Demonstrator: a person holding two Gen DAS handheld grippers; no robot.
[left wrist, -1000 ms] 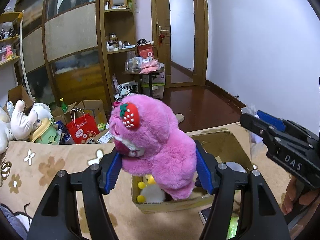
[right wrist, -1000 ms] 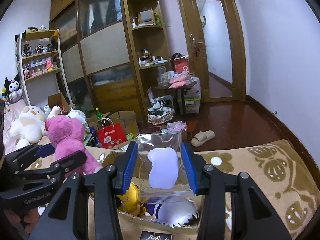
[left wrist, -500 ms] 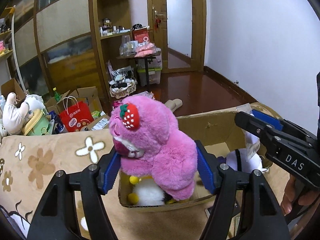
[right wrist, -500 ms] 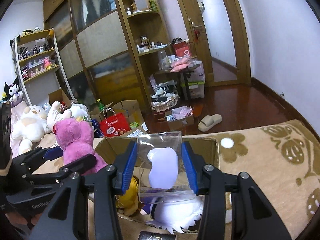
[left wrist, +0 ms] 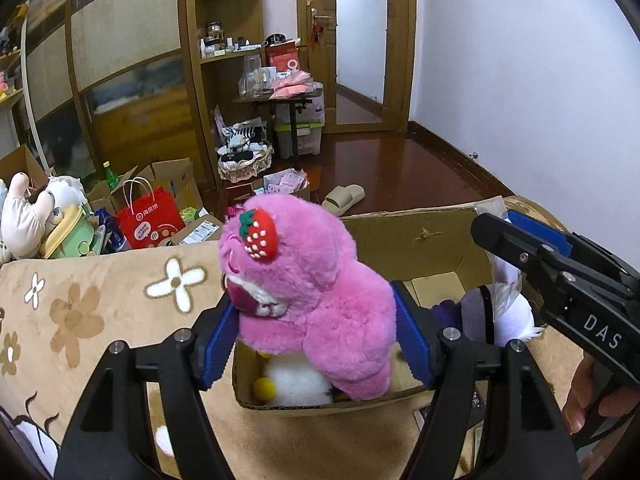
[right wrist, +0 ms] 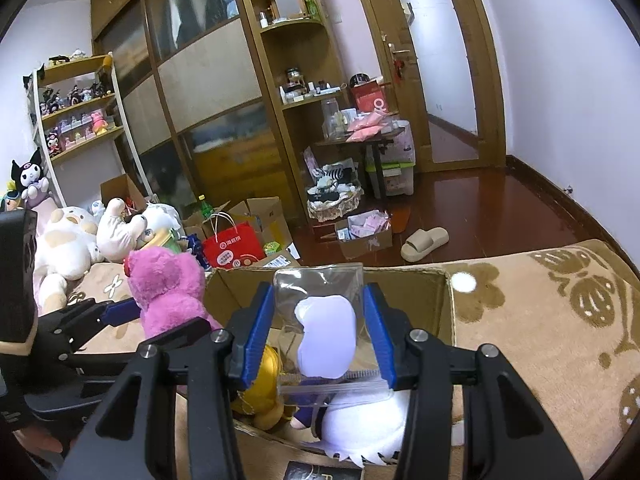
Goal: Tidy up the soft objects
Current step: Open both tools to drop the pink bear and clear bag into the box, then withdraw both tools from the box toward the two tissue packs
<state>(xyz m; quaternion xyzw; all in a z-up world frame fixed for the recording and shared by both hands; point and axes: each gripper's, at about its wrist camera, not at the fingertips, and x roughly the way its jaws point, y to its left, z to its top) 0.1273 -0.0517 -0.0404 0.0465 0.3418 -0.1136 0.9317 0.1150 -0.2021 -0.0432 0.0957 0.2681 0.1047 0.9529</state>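
Left gripper (left wrist: 316,340) jaws clamp the pink plush bear (left wrist: 308,300), right gripper (right wrist: 316,340) jaws clamp a clear pouch (right wrist: 324,328), both poised over the cardboard box (left wrist: 420,240), likely for dropping in.

Red paper bag (left wrist: 150,222), beige slipper (right wrist: 425,243), green bottle (left wrist: 109,174) on cluttered floor.

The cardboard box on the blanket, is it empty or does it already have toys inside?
Not empty. The cardboard box already holds a yellow plush and a white plush.
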